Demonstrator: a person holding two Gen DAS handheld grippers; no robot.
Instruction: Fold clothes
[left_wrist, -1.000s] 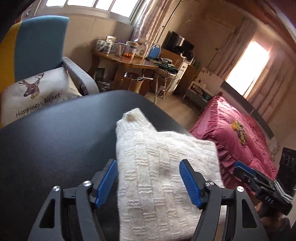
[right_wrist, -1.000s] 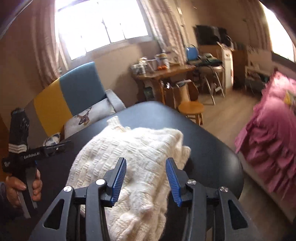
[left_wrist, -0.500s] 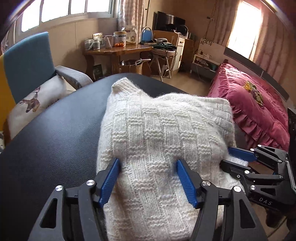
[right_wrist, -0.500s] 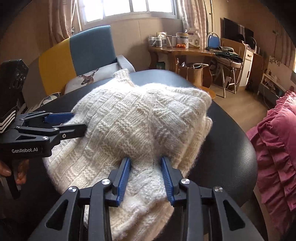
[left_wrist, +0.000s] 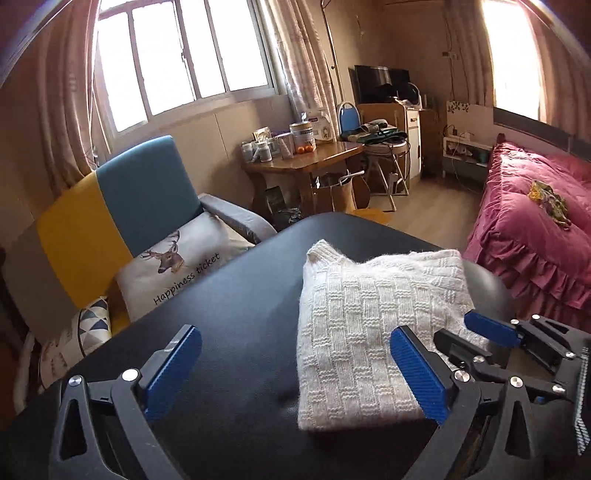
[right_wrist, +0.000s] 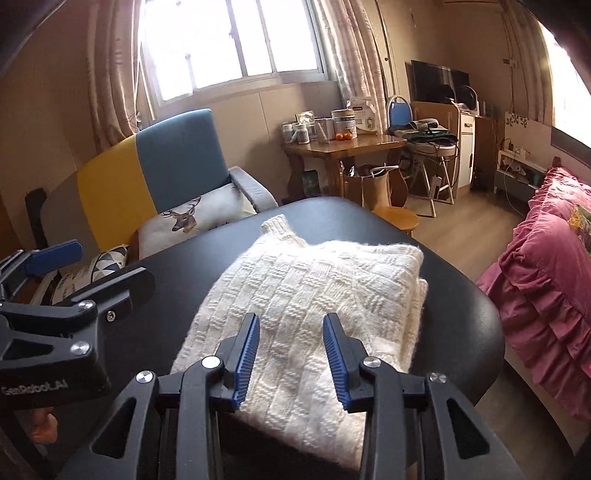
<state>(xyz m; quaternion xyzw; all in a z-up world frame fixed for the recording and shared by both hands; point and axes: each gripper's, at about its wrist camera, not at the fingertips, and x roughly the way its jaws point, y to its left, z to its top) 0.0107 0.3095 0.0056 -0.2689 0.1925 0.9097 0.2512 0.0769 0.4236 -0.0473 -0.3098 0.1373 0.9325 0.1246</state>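
Note:
A cream knitted sweater (left_wrist: 369, 314) lies folded in a rough rectangle on the black round table (left_wrist: 229, 314); it also shows in the right wrist view (right_wrist: 306, 295). My left gripper (left_wrist: 295, 365) is wide open and empty, above the table at the sweater's near left edge. My right gripper (right_wrist: 291, 354) is open, jaws a little apart, just above the sweater's near edge, holding nothing. The right gripper shows in the left wrist view (left_wrist: 491, 332), and the left gripper in the right wrist view (right_wrist: 55, 280).
A blue, yellow and grey sofa (left_wrist: 110, 206) with a deer cushion (left_wrist: 184, 262) stands beyond the table on the left. A wooden desk (left_wrist: 306, 162) with jars is at the back. A pink bed (left_wrist: 535, 229) is on the right. A wooden stool (right_wrist: 395, 218) stands past the table.
Both grippers have let go of the sweater and drawn back and up. The left jaws have opened wide. The sweater now lies flat and folded on the table.

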